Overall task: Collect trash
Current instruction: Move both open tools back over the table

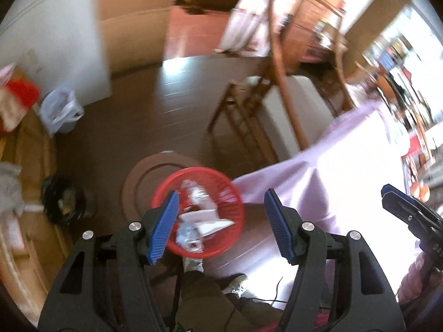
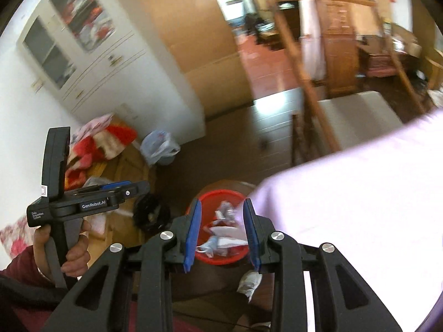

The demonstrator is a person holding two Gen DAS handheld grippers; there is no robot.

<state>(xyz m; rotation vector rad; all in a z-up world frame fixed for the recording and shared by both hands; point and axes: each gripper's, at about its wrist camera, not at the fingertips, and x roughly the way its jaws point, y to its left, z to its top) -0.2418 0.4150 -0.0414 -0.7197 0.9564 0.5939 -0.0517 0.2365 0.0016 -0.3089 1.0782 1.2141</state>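
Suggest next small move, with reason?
Probably lower the right gripper to the crumpled wrapper lying on the floor beside the red bin: both grippers are open and empty, and the other trash already sits inside the bin.

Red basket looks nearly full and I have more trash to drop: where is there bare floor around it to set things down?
Bare dark floor lies beyond the red basket, between the plastic-bagged bin and the wooden chair. It is crowded to the left by the black bag and wooden bench, and to the right by the pink tablecloth.
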